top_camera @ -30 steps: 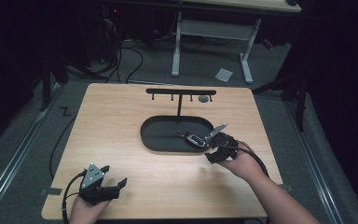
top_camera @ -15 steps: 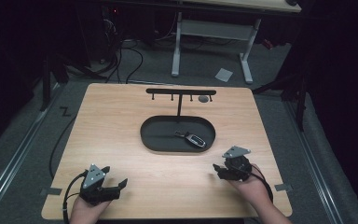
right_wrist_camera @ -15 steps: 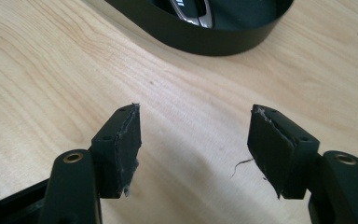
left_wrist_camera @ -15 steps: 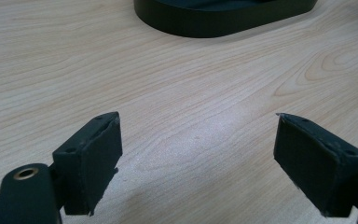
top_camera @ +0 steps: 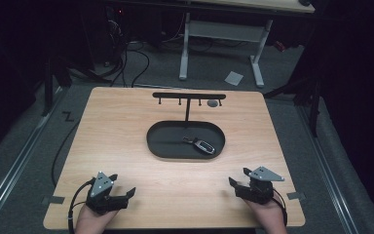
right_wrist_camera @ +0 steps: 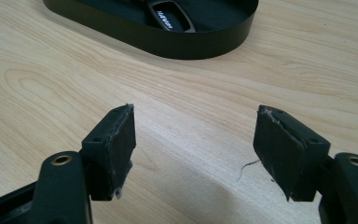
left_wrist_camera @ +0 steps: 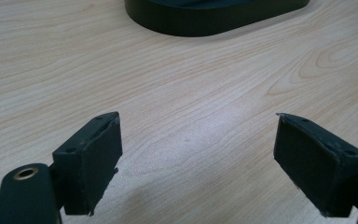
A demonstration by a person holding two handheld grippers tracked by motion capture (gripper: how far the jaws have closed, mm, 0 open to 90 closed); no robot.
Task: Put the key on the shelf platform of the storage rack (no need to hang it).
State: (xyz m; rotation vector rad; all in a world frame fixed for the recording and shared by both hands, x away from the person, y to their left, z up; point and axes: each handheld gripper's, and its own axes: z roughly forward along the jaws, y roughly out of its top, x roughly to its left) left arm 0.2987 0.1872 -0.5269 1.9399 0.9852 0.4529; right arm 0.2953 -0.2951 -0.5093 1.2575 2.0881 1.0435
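Dark floor and cables are surrounding the pale wooden table in the high view, where a black oval tray is sitting near the middle with a black key-hook rack rising just behind it. A car key fob is lying inside the tray, toward its right half, with its narrow end pointing left. The left tool is resting at the near left corner of the table, its jaws standing apart and holding nothing, well apart from the tray and the fob. The right tool is sitting at the near right edge, jaws likewise spread and empty, with the fob lying ahead of it and to its left, well clear of its tips. In the left gripper view, the left tool is showing its two black pads wide apart over bare wood grain, while the tray's dark wall is curving across the top, some way beyond the tips. In the right gripper view, the right tool is gaping open above the table, its worn pads gripping nothing; the tray is lying ahead of the jaws, and the fob is resting inside it behind the near wall, apart from both pads.
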